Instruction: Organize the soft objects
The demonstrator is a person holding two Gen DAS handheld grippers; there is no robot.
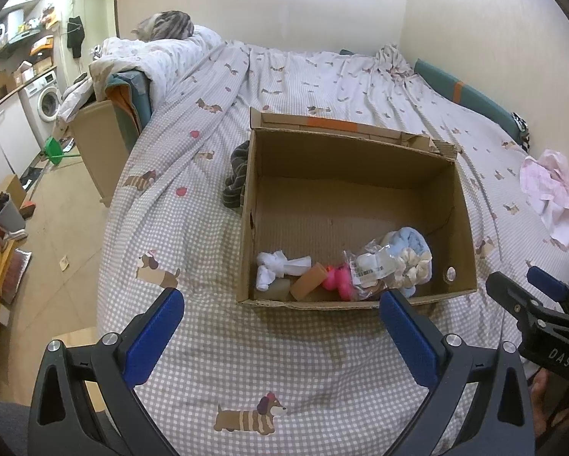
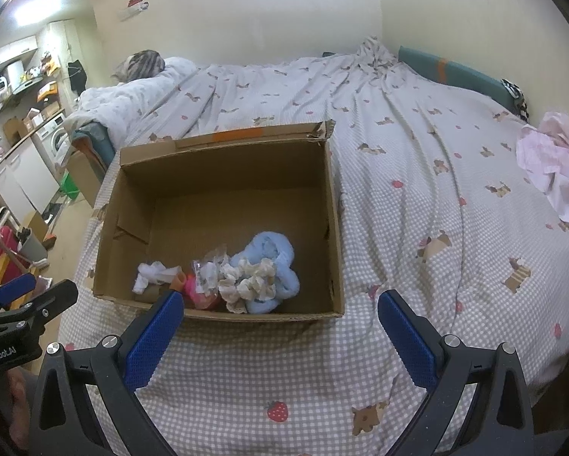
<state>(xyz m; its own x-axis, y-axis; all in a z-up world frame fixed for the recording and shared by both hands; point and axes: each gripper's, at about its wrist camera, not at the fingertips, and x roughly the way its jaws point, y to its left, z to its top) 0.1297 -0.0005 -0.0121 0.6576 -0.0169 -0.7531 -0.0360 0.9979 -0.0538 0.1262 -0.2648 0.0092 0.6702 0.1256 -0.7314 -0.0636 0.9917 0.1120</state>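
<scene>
An open cardboard box (image 1: 322, 159) (image 2: 223, 159) sits on the bed. Along its near wall lie a white knotted cloth (image 1: 273, 269) (image 2: 151, 271), an orange sponge block (image 1: 309, 280), a pink soft toy (image 1: 337, 279) (image 2: 191, 288), a clear plastic packet (image 1: 371, 266), a cream scrunchie (image 2: 252, 279) and a light blue fluffy item (image 1: 413, 243) (image 2: 273, 254). My left gripper (image 1: 280, 323) hangs open just before the box with nothing between its fingers. My right gripper (image 2: 280, 323) is open too, over the box's near right corner, and shows at the left wrist view's right edge (image 1: 527, 288).
A pink-white garment (image 1: 550, 197) (image 2: 554, 163) lies crumpled on the bed at the far right. A dark striped cloth (image 1: 236, 176) rests against the box's left wall. A folded duvet (image 1: 162, 60) with a grey striped cat-like shape on it lies at the bed's head. Floor clutter to the left.
</scene>
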